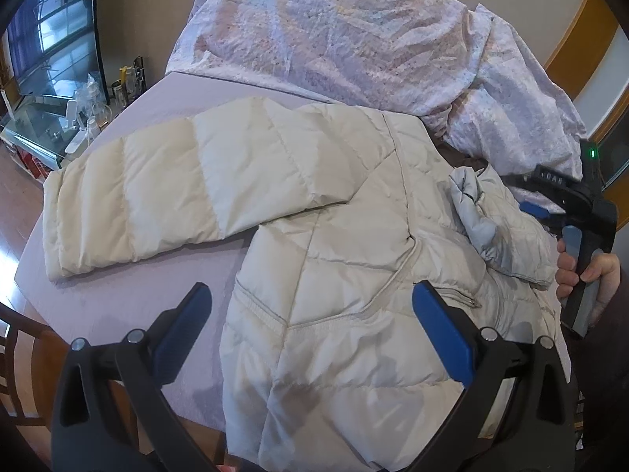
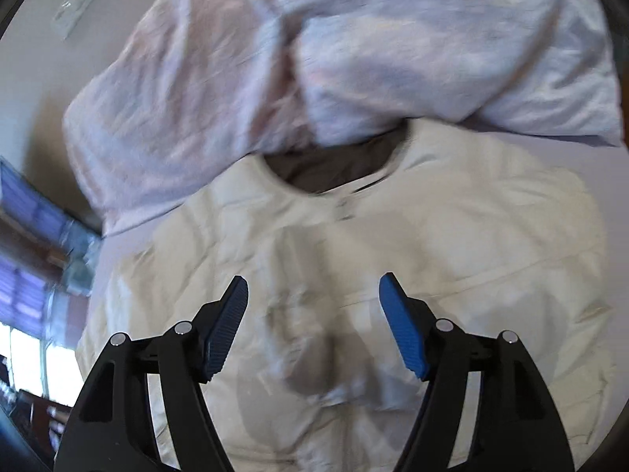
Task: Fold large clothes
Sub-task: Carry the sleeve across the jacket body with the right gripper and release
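Note:
A cream puffer jacket (image 1: 334, 255) lies spread on a lavender-covered table (image 1: 118, 306). One sleeve (image 1: 157, 196) stretches flat to the left. The other sleeve (image 1: 499, 220) is folded in over the body, and its grey lining shows. My left gripper (image 1: 310, 289) hovers open above the jacket's lower body with nothing between its fingers. At the right edge a hand (image 1: 589, 271) holds my right gripper (image 1: 526, 194) beside the folded sleeve. In the blurred right wrist view, the right gripper (image 2: 313, 279) stands open over the jacket (image 2: 354, 236), below the dark collar opening (image 2: 330, 169), holding nothing.
A bunched, pale patterned quilt (image 1: 354, 39) fills the table's far side and touches the jacket's collar end (image 2: 314, 59). Left of the table are a glass stand with bottles (image 1: 98, 106) and a screen (image 1: 51, 39). A wooden chair (image 1: 15, 354) stands at the near left corner.

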`<state>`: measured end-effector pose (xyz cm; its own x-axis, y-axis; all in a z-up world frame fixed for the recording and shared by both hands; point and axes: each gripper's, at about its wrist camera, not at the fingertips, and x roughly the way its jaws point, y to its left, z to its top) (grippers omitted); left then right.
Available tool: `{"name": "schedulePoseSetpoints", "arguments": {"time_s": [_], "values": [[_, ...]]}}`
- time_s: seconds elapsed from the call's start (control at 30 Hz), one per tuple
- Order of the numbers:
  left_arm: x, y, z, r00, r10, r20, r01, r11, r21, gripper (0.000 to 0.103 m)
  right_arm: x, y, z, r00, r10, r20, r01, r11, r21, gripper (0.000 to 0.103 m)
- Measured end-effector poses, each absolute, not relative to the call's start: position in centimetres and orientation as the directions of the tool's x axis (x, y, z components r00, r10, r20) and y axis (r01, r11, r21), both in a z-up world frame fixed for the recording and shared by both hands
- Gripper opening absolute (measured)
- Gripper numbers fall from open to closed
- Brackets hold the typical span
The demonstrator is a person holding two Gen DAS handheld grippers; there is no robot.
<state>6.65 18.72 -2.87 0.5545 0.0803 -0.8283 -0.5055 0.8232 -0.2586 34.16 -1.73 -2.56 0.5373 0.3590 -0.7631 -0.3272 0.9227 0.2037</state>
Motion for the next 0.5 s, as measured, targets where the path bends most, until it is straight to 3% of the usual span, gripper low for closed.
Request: {"name": "schedulePoseSetpoints", "arguments": {"time_s": [0.27, 0.5], "values": [[6.4, 19.7, -2.9, 0.552, 0.083, -0.830, -0.522, 0.810, -0.267, 0.101, 35.9, -1.8, -8.3, 0.429, 0.216, -0.877, -0.197, 0.970, 0.142, 0.072], [5.7, 20.8, -3.1, 0.552, 0.077, -0.830, -0.542, 0.790, -0.288, 0.101, 35.3, 2.3, -11.1, 0.458, 0.023, -0.889, -0.190, 0.979, -0.073, 0.083]]}}
